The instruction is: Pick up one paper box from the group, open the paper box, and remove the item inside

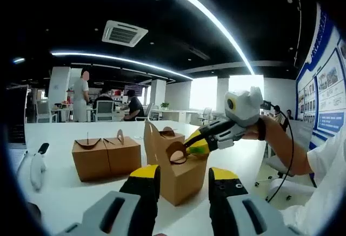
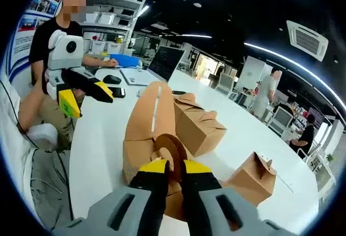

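Closed boxes: two shut paper boxes (image 1: 106, 157) stand side by side at the left of the white worktop (image 1: 59, 138) in the left gripper view, handles folded up, untouched; in the right gripper view one closed box (image 2: 196, 123) sits behind the one being worked and another (image 2: 253, 177) lies off to its right.

Left tongs: the left tongs (image 1: 183, 184) hang just in front of the open box, jaws spread wide and empty, one yellow tip on either side of its lower wall without clearly touching. From the right gripper view the same tongs (image 2: 85, 96) show beside the person's seated body, clear of the cardboard.

Open box: the open box (image 1: 175, 165) stands on the worktop at the middle, apart from the closed pair, its top flaps lifted and the round handle flap (image 2: 168, 150) standing up.

Right tongs: the right tongs (image 2: 174, 166) are pinched nearly closed on that handle flap; in the left gripper view they (image 1: 195, 143) reach in from the right onto the box's top.

Item inside: something yellow-green shows at the box mouth by the right tongs, too blurred to say whether it is the item.

Step in hand: opening, I judge; the box is picked out and partly unfolded.

Next move: probably draw the flap back to widen the mouth while the left tongs steady the wall, then reach in.
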Available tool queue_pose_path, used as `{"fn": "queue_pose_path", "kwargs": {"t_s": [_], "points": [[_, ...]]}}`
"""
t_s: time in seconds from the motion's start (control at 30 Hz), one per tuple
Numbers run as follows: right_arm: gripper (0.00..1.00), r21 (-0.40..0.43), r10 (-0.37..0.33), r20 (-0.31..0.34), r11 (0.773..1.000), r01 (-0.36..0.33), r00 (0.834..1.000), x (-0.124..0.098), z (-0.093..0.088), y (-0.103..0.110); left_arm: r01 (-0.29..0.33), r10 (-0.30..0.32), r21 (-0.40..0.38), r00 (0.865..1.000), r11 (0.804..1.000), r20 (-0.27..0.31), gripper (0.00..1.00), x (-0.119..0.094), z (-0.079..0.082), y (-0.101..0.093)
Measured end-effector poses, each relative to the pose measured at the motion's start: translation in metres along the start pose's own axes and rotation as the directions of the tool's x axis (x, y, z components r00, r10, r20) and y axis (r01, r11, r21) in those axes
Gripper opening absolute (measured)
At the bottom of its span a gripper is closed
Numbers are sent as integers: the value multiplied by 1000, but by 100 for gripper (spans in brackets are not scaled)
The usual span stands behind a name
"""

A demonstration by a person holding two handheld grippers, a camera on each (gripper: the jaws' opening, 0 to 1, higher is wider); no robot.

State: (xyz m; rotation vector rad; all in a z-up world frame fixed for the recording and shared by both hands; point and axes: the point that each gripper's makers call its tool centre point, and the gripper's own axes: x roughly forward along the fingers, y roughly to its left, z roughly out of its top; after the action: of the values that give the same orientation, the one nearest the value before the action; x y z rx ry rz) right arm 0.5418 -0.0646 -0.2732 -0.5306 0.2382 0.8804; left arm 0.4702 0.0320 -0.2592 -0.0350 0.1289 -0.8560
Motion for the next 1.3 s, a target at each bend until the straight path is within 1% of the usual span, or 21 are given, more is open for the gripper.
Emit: {"fn": "queue_pose_path", "kwargs": {"t_s": [0.2,0.4,0.63,0.8,0.87,1.0,1.07,1.23,1.3], "points": [[4,-24,-7,5,1000,7,1000,0,1,0,3,-3,-3,1000,1000,-8,37,1,-4,-1],[3,-45,0,28,999,1,1000,-3,7,1,2,-2,-8,1000,1000,-19,37,4,-7,2],[2,-64,10,57,998,-6,998,-3,14,2,-10,10,-8,998,1000,-56,38,13,-21,5],[2,-86,13,71,996,-6,997,-7,19,2,-17,16,-2,997,1000,-76,40,20,-30,5],[2,-90,15,74,996,-8,997,-8,20,2,-26,27,11,995,1000,-91,40,25,-36,7],[2,-97,18,68,995,-11,998,-9,19,3,-54,57,38,993,998,-103,42,36,-44,12],[2,-97,20,68,995,-14,998,-9,19,4,-52,56,43,993,998,-107,44,38,-47,12],[2,-105,31,64,994,-25,997,-10,18,7,-35,41,49,991,998,-131,44,47,-57,6],[2,-112,36,78,993,-27,996,-14,23,6,-14,19,40,990,999,-137,44,51,-60,-2]]}}
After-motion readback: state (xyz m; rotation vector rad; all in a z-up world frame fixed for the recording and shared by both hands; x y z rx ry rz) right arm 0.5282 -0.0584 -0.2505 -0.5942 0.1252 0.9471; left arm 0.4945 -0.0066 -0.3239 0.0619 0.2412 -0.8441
